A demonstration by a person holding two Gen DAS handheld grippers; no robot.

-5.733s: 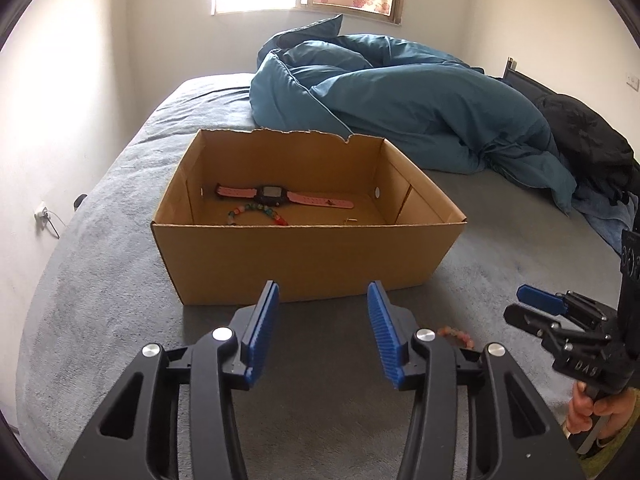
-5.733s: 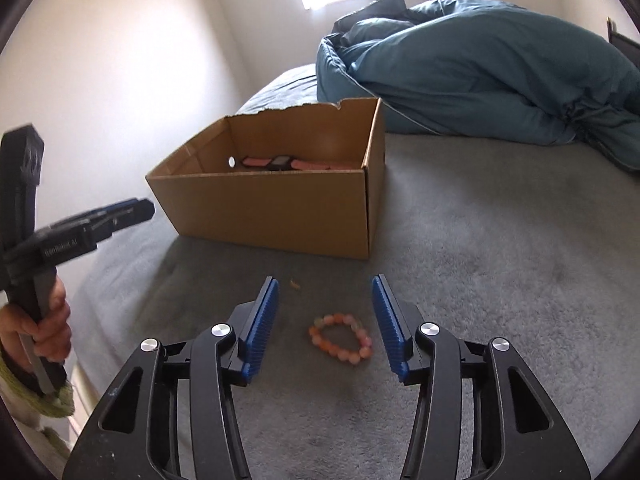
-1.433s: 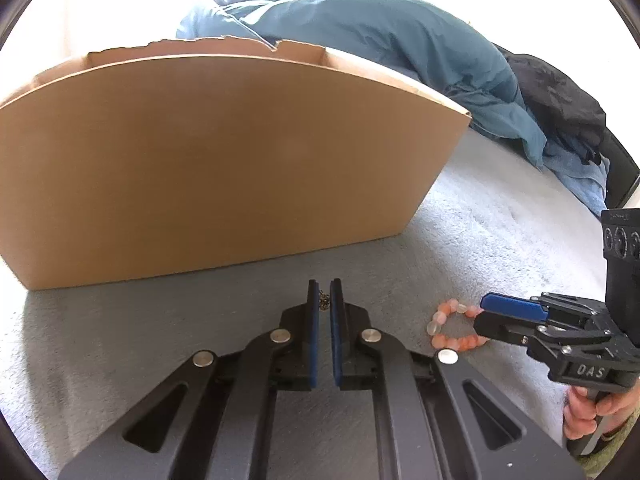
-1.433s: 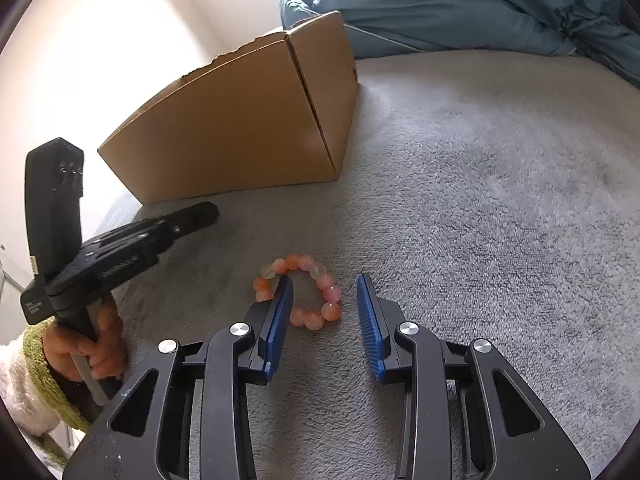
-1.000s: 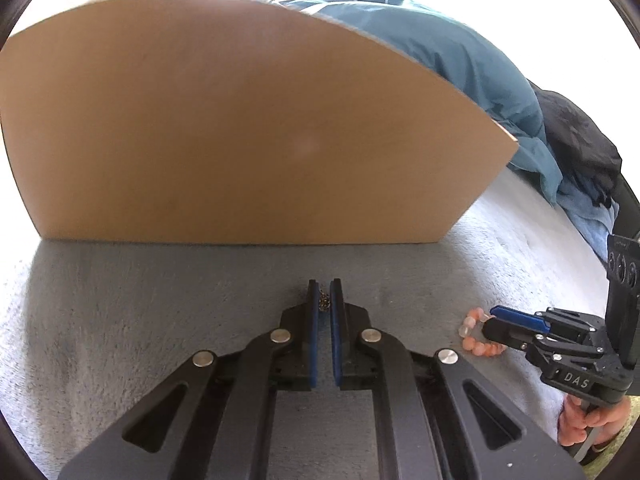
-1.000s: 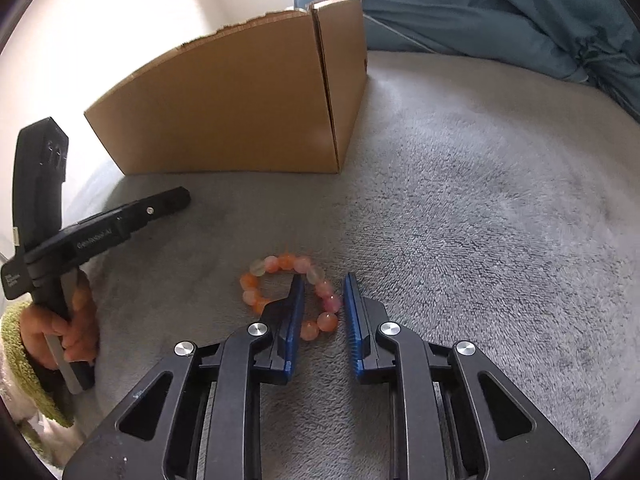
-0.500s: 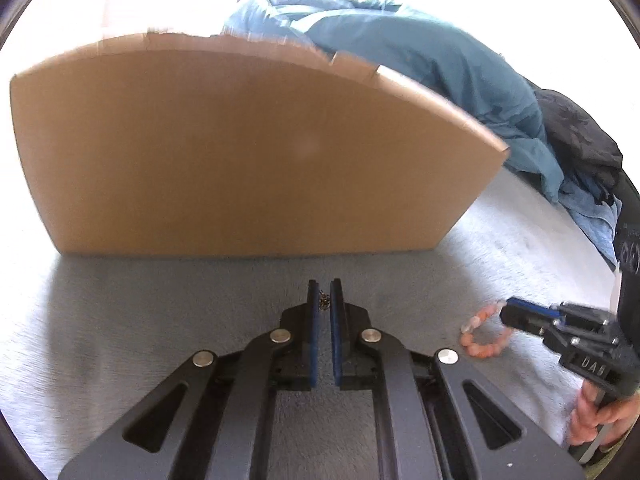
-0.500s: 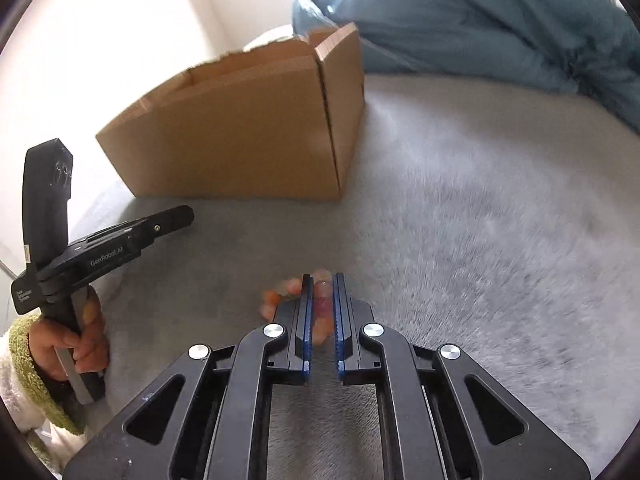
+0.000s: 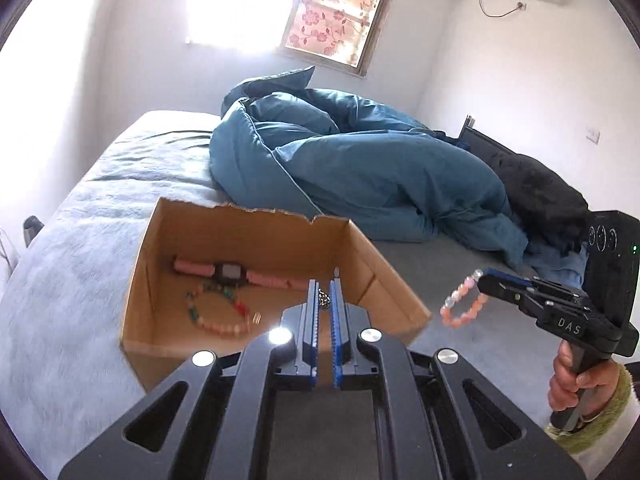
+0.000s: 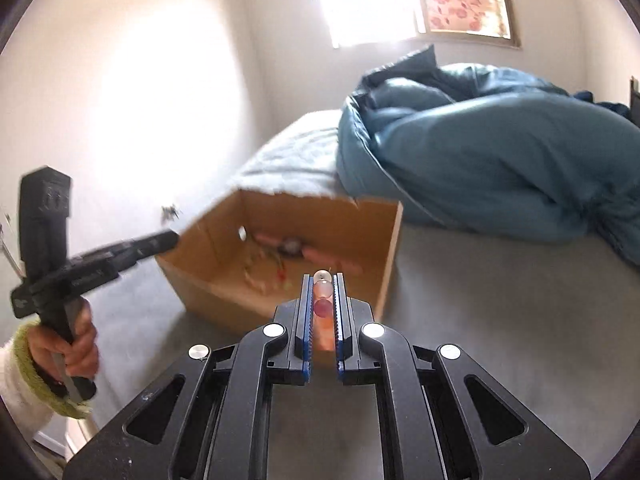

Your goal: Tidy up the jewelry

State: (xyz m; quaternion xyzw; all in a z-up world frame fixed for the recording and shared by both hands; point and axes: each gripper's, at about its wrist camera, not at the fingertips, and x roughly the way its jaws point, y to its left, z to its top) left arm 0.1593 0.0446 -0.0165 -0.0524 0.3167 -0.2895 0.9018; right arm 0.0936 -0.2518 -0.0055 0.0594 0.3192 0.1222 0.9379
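Your right tongs [image 10: 323, 312] are pinching the bracelet [image 9: 464, 305] beside the box [image 9: 256, 340]; it is hanging limp and light, so grip the beads. Your left tongs [image 9: 325, 320] are clamping a tiny, slippery chain [image 9: 324, 300] above the box.

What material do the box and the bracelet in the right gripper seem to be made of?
The box looks like plain brown corrugated cardboard, matte, with a torn, ragged back edge. The bracelet held by the right gripper seems made of round, glossy, partly translucent orange and pink beads, perhaps stone, glass or plastic; the pictures cannot settle which.
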